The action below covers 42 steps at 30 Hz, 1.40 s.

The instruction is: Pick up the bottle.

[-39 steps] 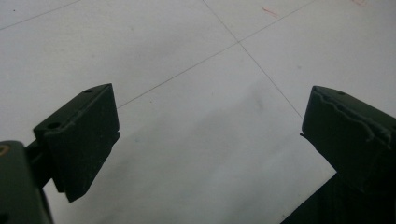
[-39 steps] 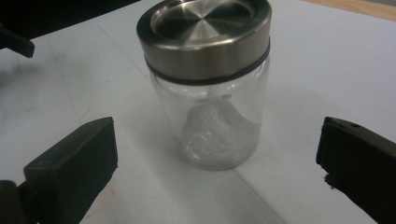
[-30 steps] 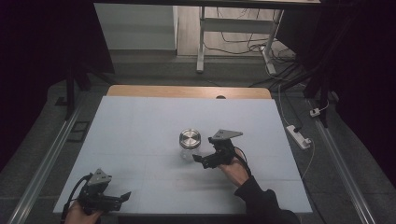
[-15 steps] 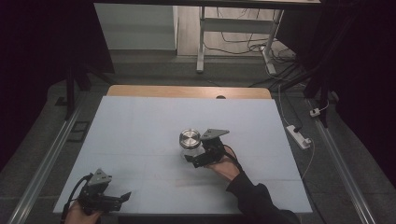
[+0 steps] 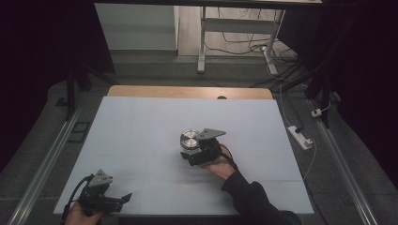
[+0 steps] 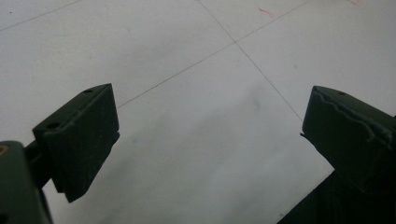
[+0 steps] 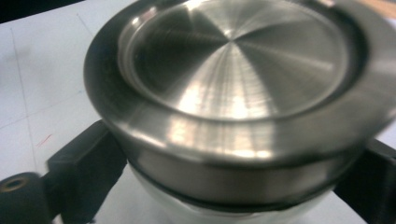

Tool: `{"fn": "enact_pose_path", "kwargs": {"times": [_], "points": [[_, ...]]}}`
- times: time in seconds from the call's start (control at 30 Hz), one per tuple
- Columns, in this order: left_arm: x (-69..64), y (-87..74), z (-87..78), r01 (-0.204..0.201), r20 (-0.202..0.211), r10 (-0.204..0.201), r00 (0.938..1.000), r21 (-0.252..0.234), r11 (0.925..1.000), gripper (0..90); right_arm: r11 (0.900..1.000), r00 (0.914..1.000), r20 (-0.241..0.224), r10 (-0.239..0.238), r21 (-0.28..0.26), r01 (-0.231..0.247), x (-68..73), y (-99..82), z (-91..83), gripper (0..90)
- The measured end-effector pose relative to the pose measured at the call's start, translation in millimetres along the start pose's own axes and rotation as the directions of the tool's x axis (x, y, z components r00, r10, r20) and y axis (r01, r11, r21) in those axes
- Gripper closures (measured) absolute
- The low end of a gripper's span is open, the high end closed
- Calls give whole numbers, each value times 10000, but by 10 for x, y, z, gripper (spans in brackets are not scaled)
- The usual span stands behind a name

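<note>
Right gripper view: round jar with brushed-steel lid point(image 7: 238, 88), jaws of right gripper point(image 7: 224, 186) just closed onto it; left gripper point(image 6: 210, 154) gapes over matte white table point(image 6: 187, 70)

no legible text, label or sign anywhere

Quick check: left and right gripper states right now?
Left gripper: open, nothing between its jaws.
Right gripper: jaws have just been closing around the metal-lidded jar, pads at its sides.
</note>
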<state>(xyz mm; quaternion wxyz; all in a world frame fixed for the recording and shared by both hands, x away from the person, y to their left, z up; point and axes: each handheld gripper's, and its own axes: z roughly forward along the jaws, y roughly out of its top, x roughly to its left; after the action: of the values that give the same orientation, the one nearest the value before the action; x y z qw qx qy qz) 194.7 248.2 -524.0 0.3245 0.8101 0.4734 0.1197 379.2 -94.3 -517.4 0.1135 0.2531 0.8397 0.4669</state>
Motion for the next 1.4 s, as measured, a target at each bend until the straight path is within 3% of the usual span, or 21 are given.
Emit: {"fn": "enact_pose_path", "kwargs": {"times": [0.13, 0.33, 0.7, 1.13, 1.4], "points": [[0, 0, 0, -3, 4, 3, 10000, -1, 10000, 49, 10000, 10000, 63, -14, -71, 14, -16, 3, -20, 129], [-3, 0, 1, -4, -14, 4, 10000, 5, 10000, 49, 9988, 9981, 407, -458, -138, 464, 25, 3, -36, 146], [-3, 0, 0, -11, 19, 11, 10000, 7, 10000, 49, 9982, 9973, 449, -585, -113, 590, 30, 9, -43, 150], [-3, -1, -1, -27, 8, 27, 10000, 2, 10000, 49, 9980, 9980, 78, -622, -116, 623, 83, 82, -118, 150], [-1, 1, 1, 36, 36, -36, 10000, 1, 10000, 49, 9961, 9961, 121, -871, -134, 873, 106, 114, -206, 150]]}}
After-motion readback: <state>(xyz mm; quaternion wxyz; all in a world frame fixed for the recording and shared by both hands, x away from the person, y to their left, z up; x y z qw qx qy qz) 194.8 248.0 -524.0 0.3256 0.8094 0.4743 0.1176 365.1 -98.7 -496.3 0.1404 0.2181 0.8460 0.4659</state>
